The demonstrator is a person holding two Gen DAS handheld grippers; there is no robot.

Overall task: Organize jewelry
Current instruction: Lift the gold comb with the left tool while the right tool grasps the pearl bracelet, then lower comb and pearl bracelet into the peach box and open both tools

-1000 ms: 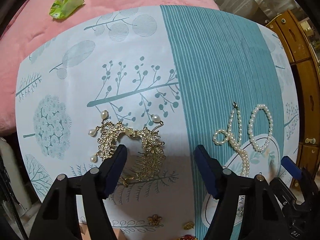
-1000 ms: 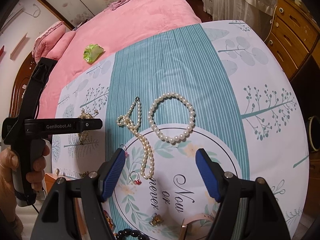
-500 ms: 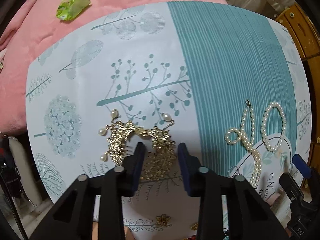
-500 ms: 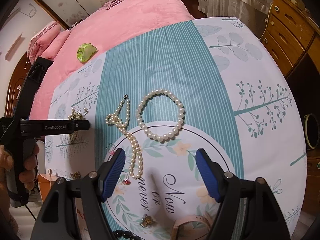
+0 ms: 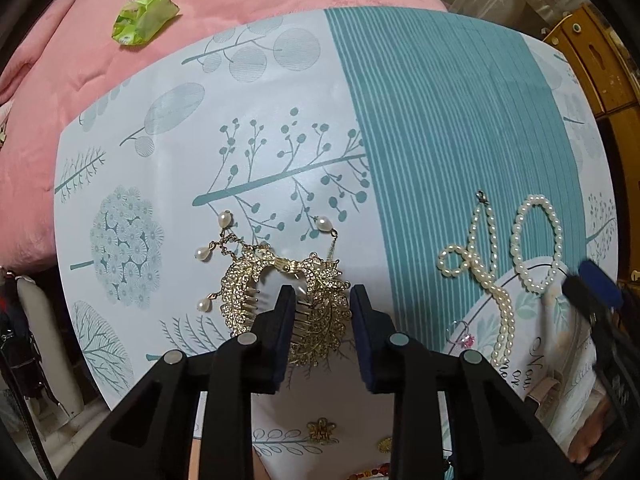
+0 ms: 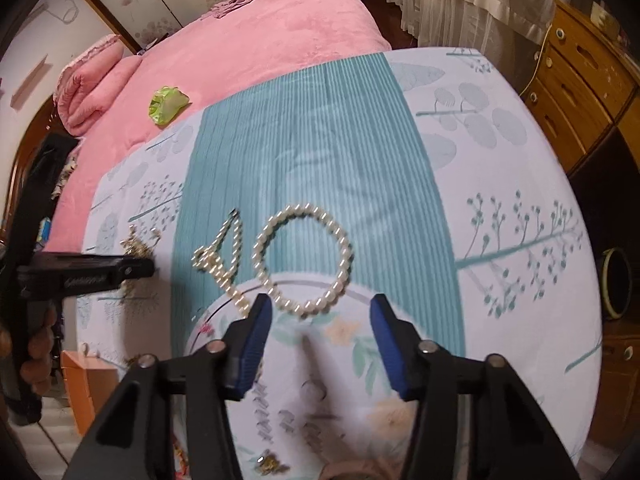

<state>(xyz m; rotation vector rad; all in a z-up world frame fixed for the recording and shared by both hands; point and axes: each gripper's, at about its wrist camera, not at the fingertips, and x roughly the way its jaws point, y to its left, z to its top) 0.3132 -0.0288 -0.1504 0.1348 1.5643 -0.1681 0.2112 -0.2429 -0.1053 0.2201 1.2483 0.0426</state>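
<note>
A gold leaf-shaped hair comb (image 5: 240, 292) with pearl drops lies on the patterned cloth (image 5: 280, 120). My left gripper (image 5: 322, 300) points down and is shut on the comb's right leaf, a pad against each side. To the right lie a pearl necklace (image 5: 500, 304) and a round pearl bracelet (image 5: 536, 198). In the right wrist view my right gripper (image 6: 320, 302) hovers at the near arc of the bracelet (image 6: 345, 240). Its jaws are closing, the beads lie between the tips, and the pads are clear of them. The necklace (image 6: 218, 272) lies just left.
A round printed card (image 6: 320, 360) lies under the pearls. On the cloth nearby are a pink-stone ring (image 5: 466, 340) and a small gold brooch (image 5: 320, 438). A green wrapper (image 6: 168, 104) rests on the pink blanket (image 6: 260, 32). Wooden drawers (image 6: 580, 64) stand to the right and an orange box (image 6: 84, 384) at lower left.
The left jaws came in from wide apart and closed onto the comb's right leaf. The right gripper moved forward to the pearl bracelet and its jaws narrowed.
</note>
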